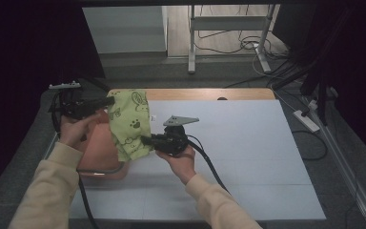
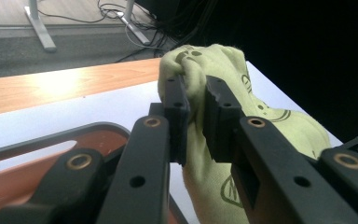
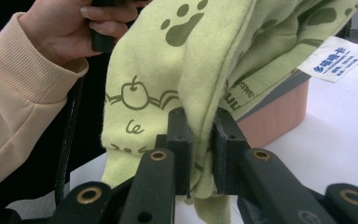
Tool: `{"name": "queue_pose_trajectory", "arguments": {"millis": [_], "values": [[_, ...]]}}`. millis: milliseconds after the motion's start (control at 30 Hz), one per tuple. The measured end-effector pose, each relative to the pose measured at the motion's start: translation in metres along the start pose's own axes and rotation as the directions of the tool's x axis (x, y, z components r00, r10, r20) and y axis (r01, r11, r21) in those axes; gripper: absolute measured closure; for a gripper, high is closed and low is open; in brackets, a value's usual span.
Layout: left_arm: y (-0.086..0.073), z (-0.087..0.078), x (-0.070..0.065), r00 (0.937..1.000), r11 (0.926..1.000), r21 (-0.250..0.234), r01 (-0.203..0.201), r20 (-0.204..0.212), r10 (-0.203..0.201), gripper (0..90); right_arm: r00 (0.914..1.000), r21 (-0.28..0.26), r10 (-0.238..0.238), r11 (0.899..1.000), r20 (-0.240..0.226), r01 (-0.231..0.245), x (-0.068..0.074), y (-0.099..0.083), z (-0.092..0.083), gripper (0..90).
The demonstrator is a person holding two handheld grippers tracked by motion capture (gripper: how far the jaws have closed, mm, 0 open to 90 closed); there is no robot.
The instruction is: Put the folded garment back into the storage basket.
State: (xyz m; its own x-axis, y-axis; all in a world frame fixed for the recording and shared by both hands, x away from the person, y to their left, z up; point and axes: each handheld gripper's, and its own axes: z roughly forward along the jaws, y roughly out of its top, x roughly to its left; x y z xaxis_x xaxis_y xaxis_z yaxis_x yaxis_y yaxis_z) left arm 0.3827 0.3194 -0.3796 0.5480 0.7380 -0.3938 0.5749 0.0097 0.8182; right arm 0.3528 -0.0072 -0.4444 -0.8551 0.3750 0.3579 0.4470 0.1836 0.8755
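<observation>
- Sleeves, cream-coloured, two — forearms enter the high view from the bottom edge, each hand wrapped around a gripper.
- Right gripper (image 1: 145,140) — held low over the white table cover (image 1: 248,157), a grey three-cornered plate (image 1: 180,119) on top and a black cable (image 1: 208,164) trailing back past the wrist. Jaws drawn close together and pinching the lower edge of the cloth; in the right gripper view a fold of fabric is squeezed between the two pads (image 3: 179,140).
- Left gripper (image 1: 109,100) — held higher, at the far left of the table. Jaws likewise nearly closed, clamped on a bunched upper corner of the cloth, as the left gripper view shows.
- Cloth (image 1: 129,124) — yellow-green, printed with darker green paw marks, an apple and line drawings; white label (image 3: 338,58) with blue lettering sewn to one edge. Lifted clear of the table, it hangs stretched between the two grippers, just above and in front of the bin.
- Bin (image 1: 97,148) — salmon-coloured, with a dark grey rim; stands on the left part of the table, partly behind the cloth.
- Table — wooden edge (image 1: 209,93) bare along the far side of the white cover.
</observation>
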Motion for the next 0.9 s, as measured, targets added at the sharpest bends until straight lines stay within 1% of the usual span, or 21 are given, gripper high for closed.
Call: {"name": "queue_pose_trajectory", "arguments": {"millis": [333,900], "values": [[0.000,-0.005,0.009,0.9998,1.0000,0.008,0.003,-0.020,-0.002,79.3,1.0000,0.007,0.006,1.000,0.002,-0.006,0.002,0.001,0.014,79.0],[-0.003,-0.016,0.020,0.9987,0.9998,0.012,0.015,-0.048,-0.014,79.4,1.0000,0.017,0.002,1.000,-0.006,-0.002,0.005,0.004,0.030,79.0]]}}
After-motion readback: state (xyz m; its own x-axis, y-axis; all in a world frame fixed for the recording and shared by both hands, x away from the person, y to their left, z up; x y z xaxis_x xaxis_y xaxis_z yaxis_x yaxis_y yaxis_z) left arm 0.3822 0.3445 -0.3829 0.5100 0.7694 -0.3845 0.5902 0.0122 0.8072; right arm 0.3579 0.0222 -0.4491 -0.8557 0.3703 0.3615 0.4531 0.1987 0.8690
